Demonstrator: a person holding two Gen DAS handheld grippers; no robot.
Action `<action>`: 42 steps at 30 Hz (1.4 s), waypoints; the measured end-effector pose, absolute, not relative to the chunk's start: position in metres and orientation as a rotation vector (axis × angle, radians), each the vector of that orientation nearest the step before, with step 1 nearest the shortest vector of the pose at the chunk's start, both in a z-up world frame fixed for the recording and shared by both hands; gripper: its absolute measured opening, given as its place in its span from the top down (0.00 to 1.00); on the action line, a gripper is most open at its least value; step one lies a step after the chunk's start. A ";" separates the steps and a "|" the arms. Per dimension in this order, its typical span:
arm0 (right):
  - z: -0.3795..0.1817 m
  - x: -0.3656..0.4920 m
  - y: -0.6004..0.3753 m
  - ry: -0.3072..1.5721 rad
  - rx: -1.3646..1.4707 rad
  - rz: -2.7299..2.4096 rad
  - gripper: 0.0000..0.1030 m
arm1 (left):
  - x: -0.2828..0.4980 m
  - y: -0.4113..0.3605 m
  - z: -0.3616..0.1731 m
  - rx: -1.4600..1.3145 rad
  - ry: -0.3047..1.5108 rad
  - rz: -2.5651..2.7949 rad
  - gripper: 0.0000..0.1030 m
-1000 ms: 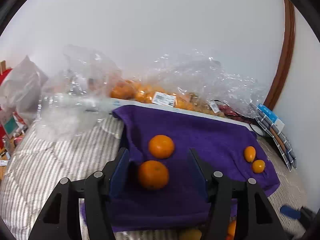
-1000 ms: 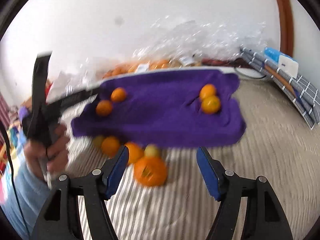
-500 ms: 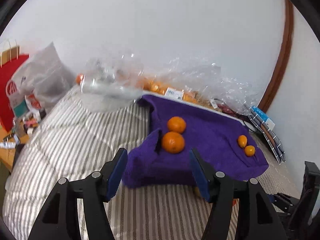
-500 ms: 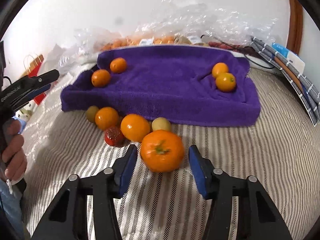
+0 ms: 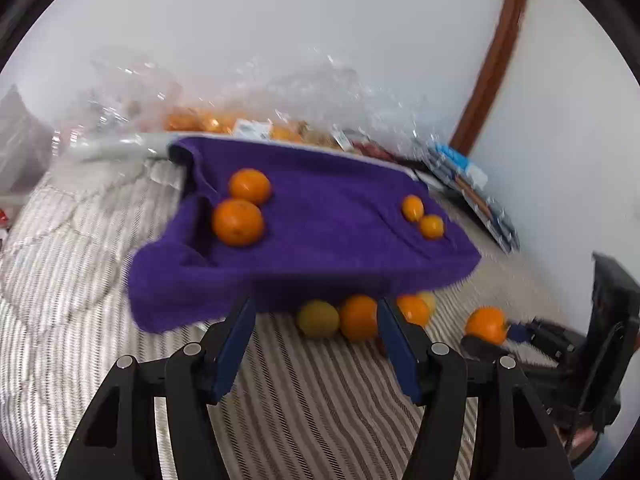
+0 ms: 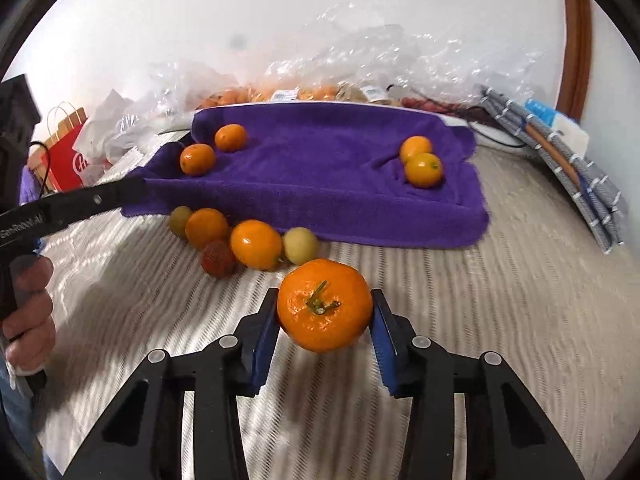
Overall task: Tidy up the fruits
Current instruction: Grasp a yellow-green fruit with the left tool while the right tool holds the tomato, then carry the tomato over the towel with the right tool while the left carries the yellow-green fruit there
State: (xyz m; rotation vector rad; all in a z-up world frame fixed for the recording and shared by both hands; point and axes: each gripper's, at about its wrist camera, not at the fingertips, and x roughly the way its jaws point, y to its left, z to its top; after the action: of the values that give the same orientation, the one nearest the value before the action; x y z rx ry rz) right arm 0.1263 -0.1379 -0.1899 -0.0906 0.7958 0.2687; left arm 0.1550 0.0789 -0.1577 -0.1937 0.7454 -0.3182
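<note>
Right gripper, jaws just closing, clamps the stemmed tangerine, likely bound for the purple towel. Left gripper half-open, empty.

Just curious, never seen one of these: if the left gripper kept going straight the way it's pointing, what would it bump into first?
Probably the yellow-green fruit and the orange fruit beside it, lying between the left gripper fingers' line, just before the purple towel. Depth is hard to judge.

We're in a home bedroom here. Fruit sits on a soft striped quilted bedspread against a plain white wall. A red paper shopping bag stands alongside.
</note>
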 end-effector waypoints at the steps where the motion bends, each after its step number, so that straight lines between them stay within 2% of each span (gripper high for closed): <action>1: -0.190 0.123 -0.141 0.789 -0.102 0.262 0.58 | 0.156 0.076 -0.160 -0.187 0.753 -0.316 0.41; 3: -0.190 0.120 -0.149 0.785 -0.115 0.253 0.58 | 0.158 0.073 -0.164 -0.174 0.763 -0.300 0.42; 9: -0.189 0.117 -0.176 0.773 -0.023 0.268 0.58 | 0.167 0.067 -0.177 -0.171 0.805 -0.285 0.57; 11: -0.190 0.119 -0.182 0.773 0.012 0.276 0.58 | 0.170 0.064 -0.179 -0.170 0.821 -0.299 0.66; 19: -0.190 0.120 -0.193 0.774 0.084 0.306 0.58 | 0.179 0.054 -0.186 -0.131 0.875 -0.277 0.67; 23: -0.191 0.121 -0.194 0.775 0.098 0.311 0.58 | 0.179 0.051 -0.186 -0.120 0.875 -0.290 0.74; 42: -0.189 0.118 -0.203 0.753 0.124 0.265 0.58 | 0.153 0.068 -0.161 -0.162 0.691 -0.236 0.74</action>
State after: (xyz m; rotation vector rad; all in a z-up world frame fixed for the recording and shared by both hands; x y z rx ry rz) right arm 0.1182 -0.2025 -0.1895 0.1244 0.7533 0.2647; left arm 0.1525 0.0685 -0.1614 -0.1617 0.6911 -0.2361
